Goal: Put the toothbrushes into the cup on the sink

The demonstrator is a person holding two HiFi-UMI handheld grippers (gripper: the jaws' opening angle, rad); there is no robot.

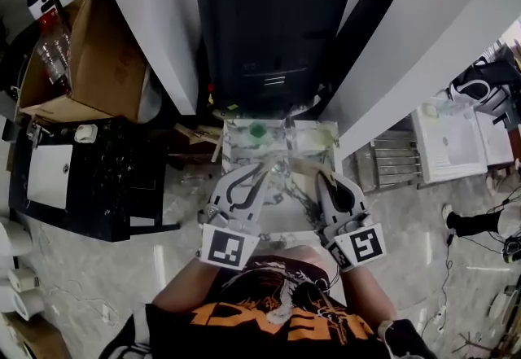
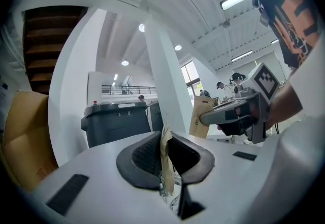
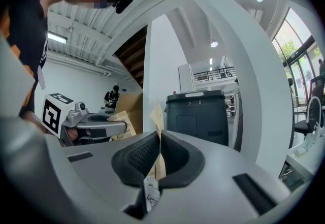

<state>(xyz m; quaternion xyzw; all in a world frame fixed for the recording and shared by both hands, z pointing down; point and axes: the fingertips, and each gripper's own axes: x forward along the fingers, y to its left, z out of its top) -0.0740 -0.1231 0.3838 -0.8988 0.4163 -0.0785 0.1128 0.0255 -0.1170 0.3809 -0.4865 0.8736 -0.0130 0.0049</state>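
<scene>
I hold a tan card-backed pack [image 1: 297,164] stretched between both grippers, above a small white marbled sink top [image 1: 238,155]. My left gripper [image 1: 262,169] is shut on one edge of the pack [image 2: 165,153], with clear plastic showing below the pads. My right gripper [image 1: 320,179] is shut on the other edge of the pack [image 3: 158,125]. A small green round thing [image 1: 257,130], possibly the cup seen from above, stands at the far side of the sink top. No toothbrush can be made out. Each gripper view shows the other gripper, the right one [image 2: 226,115] and the left one [image 3: 96,128].
A large black wheeled bin [image 1: 273,15] stands just beyond the sink top, between white pillars. An open cardboard box [image 1: 89,56] and a black cabinet [image 1: 106,178] are at the left. A wire rack [image 1: 391,158] and a white table [image 1: 448,142] lie to the right.
</scene>
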